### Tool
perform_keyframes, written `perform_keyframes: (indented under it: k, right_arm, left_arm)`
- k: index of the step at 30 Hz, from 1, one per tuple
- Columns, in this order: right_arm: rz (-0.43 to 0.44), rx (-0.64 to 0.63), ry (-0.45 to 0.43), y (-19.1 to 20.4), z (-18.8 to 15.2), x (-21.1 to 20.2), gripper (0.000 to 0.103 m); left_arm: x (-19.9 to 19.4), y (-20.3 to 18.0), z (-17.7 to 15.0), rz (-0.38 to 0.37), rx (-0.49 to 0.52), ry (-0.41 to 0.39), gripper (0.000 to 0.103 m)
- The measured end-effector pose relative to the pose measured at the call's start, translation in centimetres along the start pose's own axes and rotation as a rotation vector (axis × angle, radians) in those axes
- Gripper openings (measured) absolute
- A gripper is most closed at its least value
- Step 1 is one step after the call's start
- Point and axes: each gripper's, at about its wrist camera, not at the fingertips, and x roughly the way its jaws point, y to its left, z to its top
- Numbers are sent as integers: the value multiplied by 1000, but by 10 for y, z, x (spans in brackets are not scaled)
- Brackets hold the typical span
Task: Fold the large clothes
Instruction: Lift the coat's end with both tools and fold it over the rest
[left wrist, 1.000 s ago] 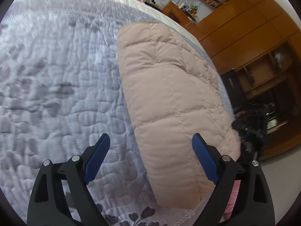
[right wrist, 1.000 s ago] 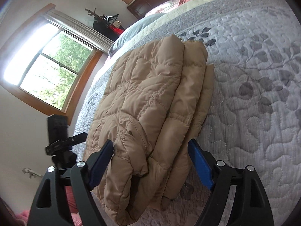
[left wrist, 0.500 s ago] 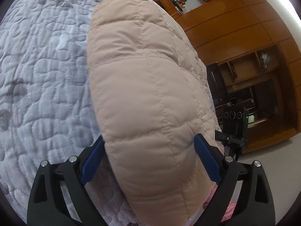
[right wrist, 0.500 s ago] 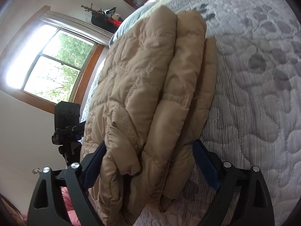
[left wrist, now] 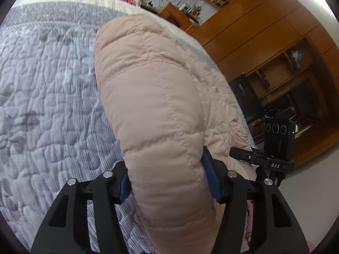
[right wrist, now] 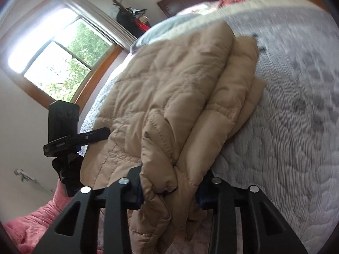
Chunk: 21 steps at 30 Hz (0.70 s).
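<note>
A folded beige quilted puffer jacket [left wrist: 161, 97] lies on the grey quilted bedspread [left wrist: 46, 97]. My left gripper [left wrist: 167, 180] is shut on the near folded edge of the jacket, its blue pads pressed into the padding. In the right wrist view the jacket [right wrist: 169, 97] shows as several stacked layers. My right gripper [right wrist: 169, 190] is shut on its near end, where the layers bunch between the fingers. The right gripper [left wrist: 264, 158] shows at the jacket's right side in the left wrist view. The left gripper [right wrist: 70, 139] shows at the jacket's left in the right wrist view.
The bed's edge runs close in front of both grippers. A pink cloth [right wrist: 25, 228] lies below the bed at lower left. Wooden wardrobes and shelves [left wrist: 275, 53] stand right of the bed. A window [right wrist: 59, 63] is on the far left wall, pillows [right wrist: 173, 23] at the head.
Both grippers have moved in over the near end of the jacket and closed on it. The jacket end now bunches between the fingers and looks slightly raised.
</note>
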Motion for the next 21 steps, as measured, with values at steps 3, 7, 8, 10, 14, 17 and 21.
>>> perform_keyframes:
  k: [3,7,8,10,14,17,21]
  right_arm:
    - [-8,-70,-25,23,10,-1,34]
    - [-36,-142,-31,50,34,15,34]
    - [-43,-157,-33,55,40,20,34]
    - [-52,-185,-35,66,56,34,34]
    - [-60,-209,-28,71,84,60,34]
    - [-62,-212,-15,71,95,87,34]
    - [-48,-164,32,52,101,115,35]
  left_arm:
    - [-14,-3,6,-13,5,-40,55]
    - [-33,5,21,7,-8,-117,55]
    - [-37,11,25,10,-16,-130,55]
    - [-42,20,33,22,-22,-157,55]
    - [-50,52,51,39,-62,-195,55]
    - [-49,72,62,55,-80,-211,55]
    - [-39,104,65,86,-113,-185,58]
